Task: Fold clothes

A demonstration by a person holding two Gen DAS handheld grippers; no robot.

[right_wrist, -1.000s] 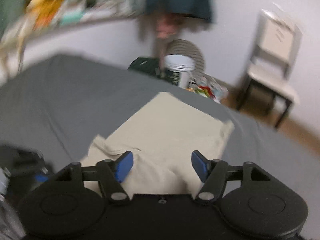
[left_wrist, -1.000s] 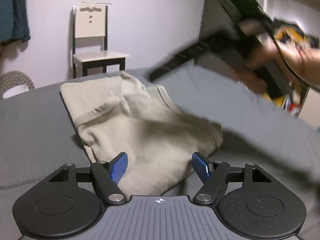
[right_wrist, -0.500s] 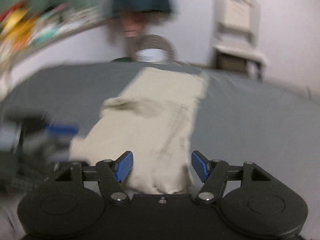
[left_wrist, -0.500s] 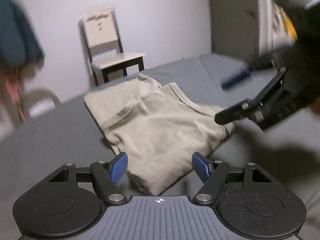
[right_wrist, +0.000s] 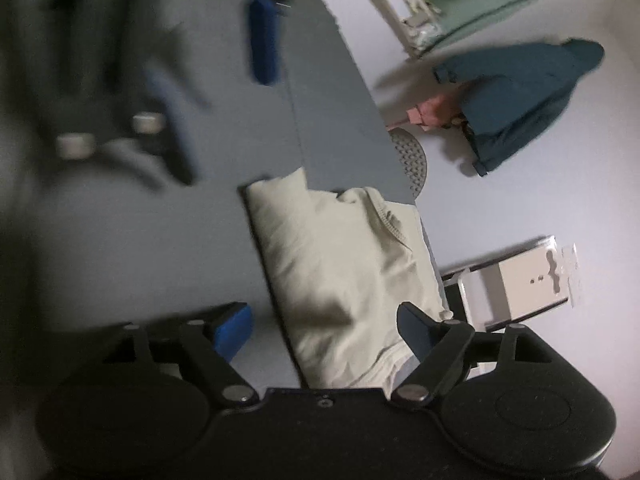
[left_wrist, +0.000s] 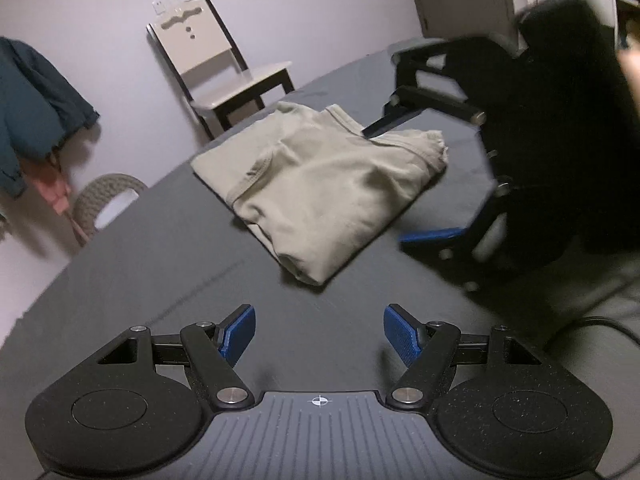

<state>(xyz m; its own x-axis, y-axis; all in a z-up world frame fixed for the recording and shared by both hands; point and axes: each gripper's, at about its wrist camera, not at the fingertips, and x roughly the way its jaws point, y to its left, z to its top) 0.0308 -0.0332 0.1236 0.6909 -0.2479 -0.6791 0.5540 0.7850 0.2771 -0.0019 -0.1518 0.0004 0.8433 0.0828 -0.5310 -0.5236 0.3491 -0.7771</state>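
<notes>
A beige garment (left_wrist: 332,184), folded into a thick rectangle, lies on the grey bed (left_wrist: 160,280). My left gripper (left_wrist: 320,332) hovers open over bare sheet, short of the garment's near corner, with nothing between its blue pads. My right gripper (left_wrist: 386,186) is rolled onto its side at the garment's right edge, one finger above the cloth and one low beside it. In the right wrist view, the garment (right_wrist: 340,272) runs between the fingers of the right gripper (right_wrist: 322,320). Its jaws are opening and the pads do not press the cloth. The left gripper (right_wrist: 220,88) is a blur.
A white chair (left_wrist: 224,76) stands past the bed's far edge, by the wall. A teal jacket (left_wrist: 36,108) hangs at the left above a woven basket (left_wrist: 104,200). A black cable (left_wrist: 592,328) crosses the sheet at the right. A person's hand holds the right gripper.
My left gripper has drawn back off the garment, which now lies ahead of it. The right gripper has swung down, rolled sideways to the garment's right edge and spread its jaws wider.
</notes>
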